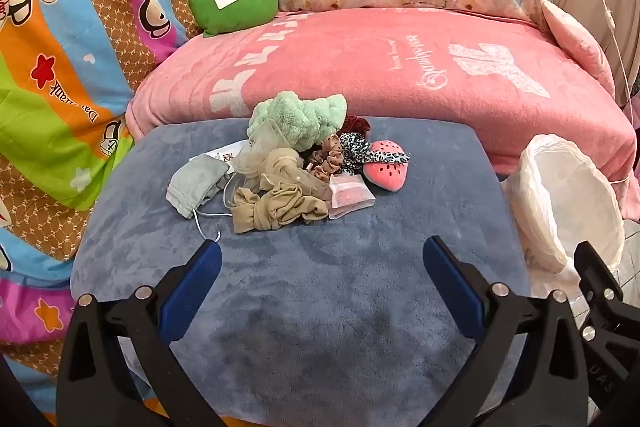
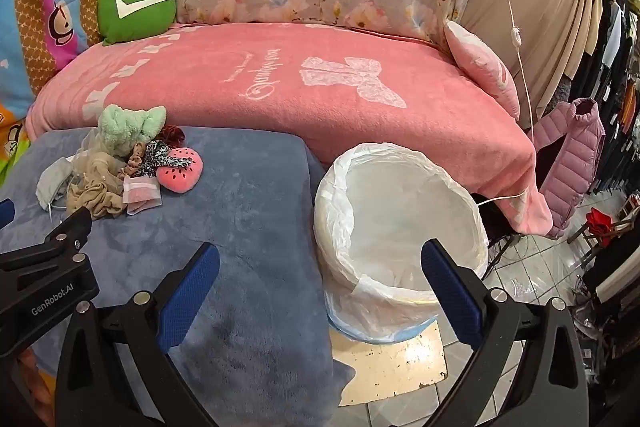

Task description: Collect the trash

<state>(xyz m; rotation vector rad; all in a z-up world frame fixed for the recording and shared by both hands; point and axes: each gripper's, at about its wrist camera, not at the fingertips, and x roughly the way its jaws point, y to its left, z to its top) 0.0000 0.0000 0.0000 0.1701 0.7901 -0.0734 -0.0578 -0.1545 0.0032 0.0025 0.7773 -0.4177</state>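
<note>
A pile of small items lies on the blue plush mat [image 1: 320, 287]: a grey face mask [image 1: 198, 183], a tan stocking bundle [image 1: 276, 209], a clear packet with pink content [image 1: 349, 201], a paper tag [image 1: 224, 155], a mint fluffy headband [image 1: 296, 121], scrunchies and a strawberry plush [image 1: 388, 167]. My left gripper [image 1: 320, 259] is open and empty, hovering short of the pile. My right gripper [image 2: 320, 263] is open and empty, at the mat's right edge beside the white-lined trash bin [image 2: 400, 223]. The bin [image 1: 560, 203] looks empty. The pile also shows in the right wrist view [image 2: 120, 171].
A pink blanket [image 1: 380, 67] covers the bed behind the mat, with a green check-mark cushion [image 1: 234, 3] and a pink pillow [image 2: 480, 67]. A cartoon quilt [image 1: 60, 67] hangs at the left. A white cord [image 2: 516, 35] dangles at the right. A pink jacket [image 2: 572, 155] and tiled floor lie beyond.
</note>
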